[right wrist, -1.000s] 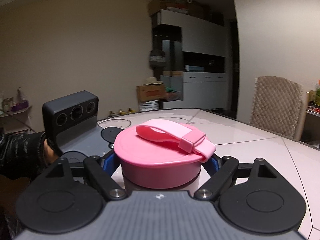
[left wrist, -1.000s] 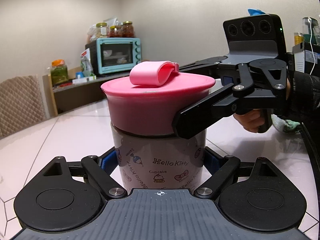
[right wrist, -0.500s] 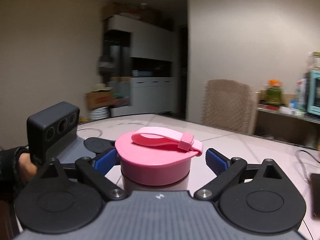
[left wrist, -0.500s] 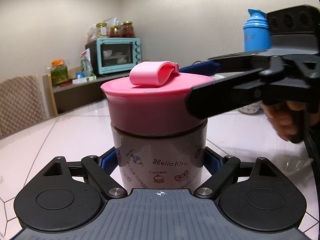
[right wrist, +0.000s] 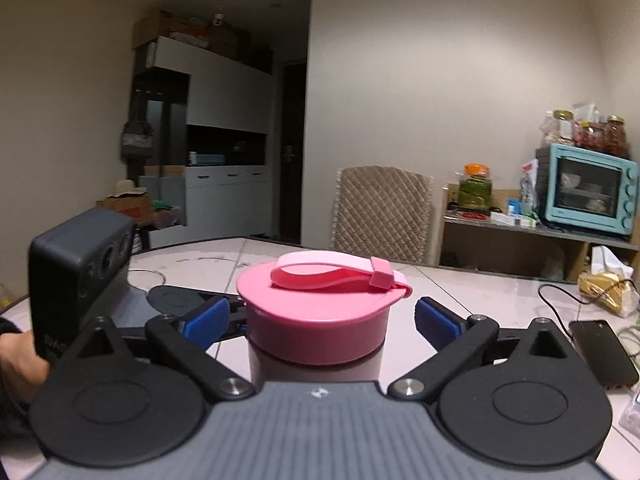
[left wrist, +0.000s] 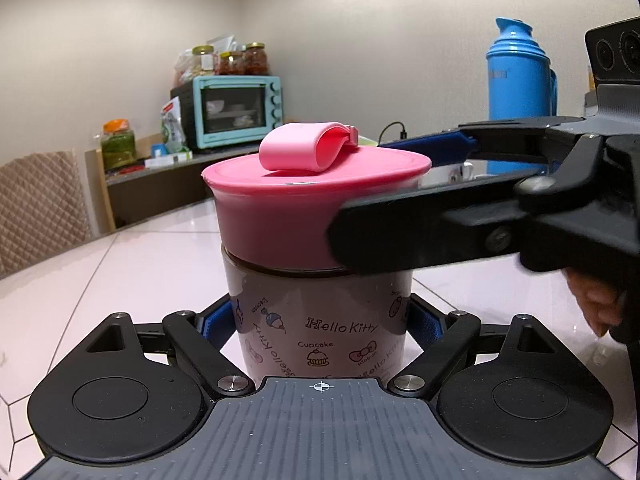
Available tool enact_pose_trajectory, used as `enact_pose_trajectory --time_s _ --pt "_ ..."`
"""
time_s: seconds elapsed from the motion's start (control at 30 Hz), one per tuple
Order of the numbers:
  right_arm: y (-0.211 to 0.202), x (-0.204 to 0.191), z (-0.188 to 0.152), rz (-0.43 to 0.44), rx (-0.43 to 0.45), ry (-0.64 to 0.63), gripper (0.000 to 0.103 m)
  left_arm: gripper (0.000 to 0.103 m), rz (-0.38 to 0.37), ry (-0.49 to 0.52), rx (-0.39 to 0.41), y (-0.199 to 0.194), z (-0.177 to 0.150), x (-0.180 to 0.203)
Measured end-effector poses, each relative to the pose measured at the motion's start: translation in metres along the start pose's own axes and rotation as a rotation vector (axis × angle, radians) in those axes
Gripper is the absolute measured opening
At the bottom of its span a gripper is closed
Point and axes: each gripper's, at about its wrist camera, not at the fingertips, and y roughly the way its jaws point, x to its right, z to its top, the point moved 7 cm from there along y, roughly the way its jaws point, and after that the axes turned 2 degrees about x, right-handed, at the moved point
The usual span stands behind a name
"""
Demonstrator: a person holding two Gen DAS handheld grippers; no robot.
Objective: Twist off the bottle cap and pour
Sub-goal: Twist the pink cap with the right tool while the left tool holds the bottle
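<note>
A Hello Kitty bottle (left wrist: 320,312) with a wide pink screw cap (left wrist: 280,216) and a folded pink strap (left wrist: 308,148) stands upright on the white table. My left gripper (left wrist: 320,322) is shut on the bottle's body below the cap, its blue pads (left wrist: 214,320) pressed against both sides. My right gripper (right wrist: 322,320) comes in level from the right and straddles the cap (right wrist: 316,320). Its jaws are opening, and its blue pads (right wrist: 436,322) stand clear of the cap's rim on either side. In the left wrist view the right gripper's fingers (left wrist: 420,236) reach past the cap.
A blue thermos (left wrist: 520,72) stands behind the right gripper. A turquoise toaster oven (left wrist: 236,108) and jars sit on a side shelf. A quilted chair back (right wrist: 384,208) is at the table's far edge. A dark phone (right wrist: 600,348), a cable and a wrapped packet (right wrist: 608,284) lie at the right.
The right gripper let go of the cap: its jaws spread apart and it swung around the bottle, its view turning to the right. The left gripper and bottle kept still.
</note>
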Motion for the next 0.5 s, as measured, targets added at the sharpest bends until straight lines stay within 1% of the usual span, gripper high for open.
enact_pose_trajectory --time_s 0.07,0.13,0.2,0.33,0.43,0.5 --pt "0.007 -0.002 -0.002 -0.021 -0.002 0.005 0.100 0.090 0.000 0.000 0.000 0.000 0.000 0.000" --pt "0.011 -0.005 -0.003 -0.022 -0.004 0.010 0.100 0.090 0.000 0.000 0.000 0.000 0.000 0.000" --pt "0.015 -0.006 -0.004 -0.050 0.006 0.010 0.100 0.090 0.000 0.000 0.000 0.000 0.000 0.000" --pt "0.020 -0.007 -0.005 -0.067 0.010 0.020 0.100 0.090 0.000 -0.001 0.000 0.000 -0.001 0.000" --pt "0.022 -0.005 -0.009 -0.069 0.007 0.045 0.099 0.090 0.000 -0.001 0.000 0.000 -0.001 -0.001" --pt "0.023 -0.004 -0.011 -0.079 0.008 0.051 0.096 0.090 0.000 -0.001 0.000 0.000 -0.001 0.000"
